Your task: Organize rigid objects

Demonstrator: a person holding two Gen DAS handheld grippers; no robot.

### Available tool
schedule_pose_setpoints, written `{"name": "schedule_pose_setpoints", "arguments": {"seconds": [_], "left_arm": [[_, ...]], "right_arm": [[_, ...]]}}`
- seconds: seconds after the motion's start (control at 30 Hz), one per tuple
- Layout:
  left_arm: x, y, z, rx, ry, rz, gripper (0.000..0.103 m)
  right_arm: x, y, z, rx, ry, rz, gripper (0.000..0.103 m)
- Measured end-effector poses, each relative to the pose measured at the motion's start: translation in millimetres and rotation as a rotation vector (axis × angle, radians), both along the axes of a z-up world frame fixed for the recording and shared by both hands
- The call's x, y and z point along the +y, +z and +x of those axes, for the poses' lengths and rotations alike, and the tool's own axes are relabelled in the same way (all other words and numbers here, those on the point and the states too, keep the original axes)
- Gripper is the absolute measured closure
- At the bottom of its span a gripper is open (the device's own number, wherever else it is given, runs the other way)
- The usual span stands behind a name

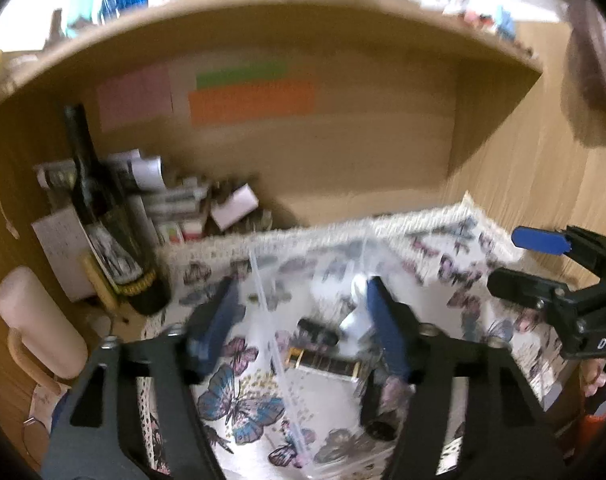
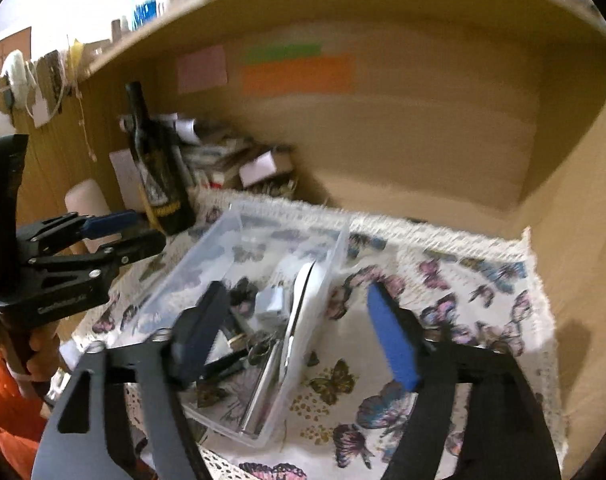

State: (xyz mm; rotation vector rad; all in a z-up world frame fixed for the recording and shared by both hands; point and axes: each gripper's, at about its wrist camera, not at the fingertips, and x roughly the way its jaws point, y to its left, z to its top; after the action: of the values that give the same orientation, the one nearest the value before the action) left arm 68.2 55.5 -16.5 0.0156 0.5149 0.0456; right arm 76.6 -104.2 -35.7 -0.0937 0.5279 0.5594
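A clear plastic box (image 2: 335,248) sits on a butterfly-print cloth (image 2: 463,280) inside a wooden alcove. It holds several small items: long metal scissors (image 2: 295,320), a white plug-like piece (image 2: 273,300) and dark small parts. In the left wrist view the box (image 1: 263,280) shows a black cylinder (image 1: 317,330) and a white piece (image 1: 359,316). My left gripper (image 1: 303,320) is open and empty above the box; it also shows in the right wrist view (image 2: 135,228). My right gripper (image 2: 295,320) is open and empty over the box's right wall; it also shows in the left wrist view (image 1: 527,260).
A dark wine bottle (image 1: 103,208) stands at the cloth's back left with stacked small cartons (image 1: 183,200) behind it. A pale pink cylinder (image 1: 39,320) lies at the left. Coloured sticky notes (image 1: 251,100) are on the alcove's back wall. A shelf (image 1: 303,0) runs overhead.
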Motion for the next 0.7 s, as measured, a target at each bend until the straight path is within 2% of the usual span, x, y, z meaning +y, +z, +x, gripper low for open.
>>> {"name": "schedule_pose_setpoints", "arguments": {"seconds": [0.03, 0.1, 0.2, 0.33, 0.7], "left_arm": [[-2.9, 4.4, -5.0, -0.027, -0.001, -0.004, 0.020], [-8.5, 12.0, -14.5, -0.075, -0.007, -0.015, 0.010], [-16.9, 19.0, -25.2, -0.126, -0.008, -0.020, 0.001], [-23.9, 23.8, -35.6, -0.161, -0.010, -0.033, 0.001], [-31.9, 24.7, -51.7, -0.207, -0.017, -0.063, 0.000]], "right_arm": [[-4.3, 3.7, -5.0, -0.019, -0.011, 0.013, 0.018], [-10.8, 9.3, -13.4, -0.047, -0.029, 0.034, 0.013], [-19.5, 16.7, -24.6, -0.078, -0.064, 0.058, 0.000], [-26.2, 21.8, -37.5, -0.122, -0.098, 0.070, 0.000], [-31.2, 21.1, -53.1, -0.137, -0.123, 0.091, 0.000]]}}
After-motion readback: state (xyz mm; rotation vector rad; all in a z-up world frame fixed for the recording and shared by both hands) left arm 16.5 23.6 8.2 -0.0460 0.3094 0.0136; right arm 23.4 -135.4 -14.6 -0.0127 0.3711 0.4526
